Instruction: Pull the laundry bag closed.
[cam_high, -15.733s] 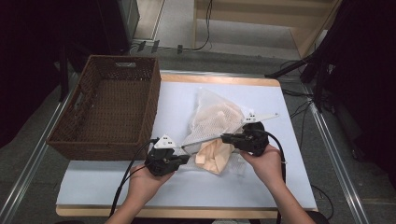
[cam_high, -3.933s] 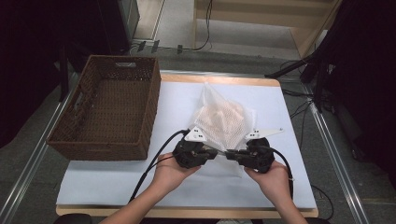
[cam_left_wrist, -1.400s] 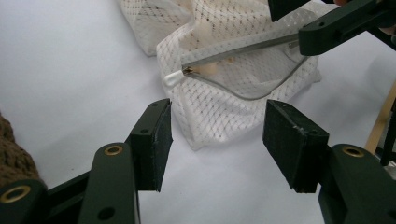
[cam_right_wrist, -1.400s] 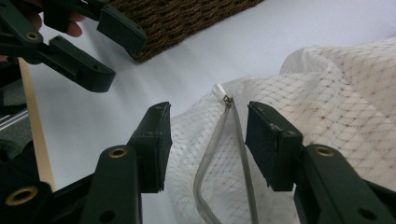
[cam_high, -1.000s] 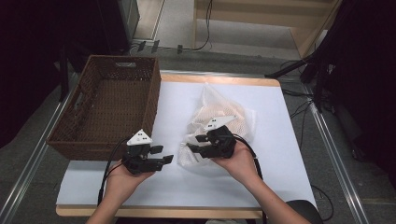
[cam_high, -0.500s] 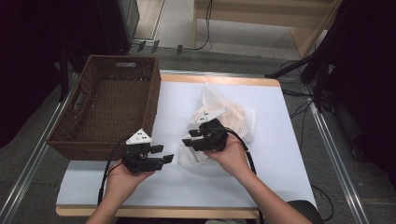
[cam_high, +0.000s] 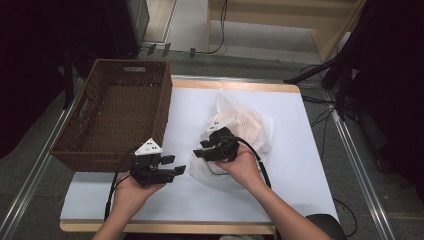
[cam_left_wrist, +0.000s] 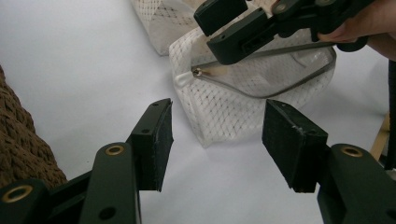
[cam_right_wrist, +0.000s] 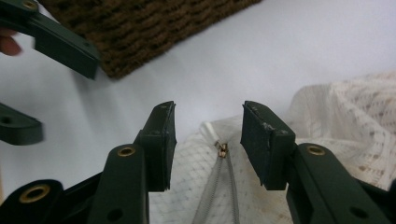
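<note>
Here is the white mesh bag (cam_high: 240, 135) lying on the white surface (cam_high: 295, 190), a little right of centre, with the brown wicker basket (cam_high: 117, 117) standing well apart at the far left, its near right corner hanging over the sheet's edge. The right hand-held gripper (cam_high: 200, 149) hovers over the bag's near left corner, the hand (cam_high: 242, 162) behind it resting above the mesh. In the right gripper view the 2 pads (cam_right_wrist: 161, 140) stand apart with nothing pressed between them, and the small brass zipper pull (cam_right_wrist: 223, 149) sits right in the gap below them, at the end of the grey zipper (cam_right_wrist: 219, 186) that runs toward the camera; its jaws have just been easing wider, bag beneath but not pinched. The left hand-held gripper (cam_high: 172, 166) waits near the basket's near right corner, just left of the bag, pointing right, jaws apart and holding nothing. From the left gripper view (cam_left_wrist: 217, 135) the pads frame the bag's corner (cam_left_wrist: 219, 116) farther off, where the zipper curves in a loop and its pull (cam_left_wrist: 197, 72) shows at the left end, with the right hand-held gripper (cam_left_wrist: 247, 28) poised directly above it. Pale contents show through the mesh at the bag's far side, too blurred to name.
</note>
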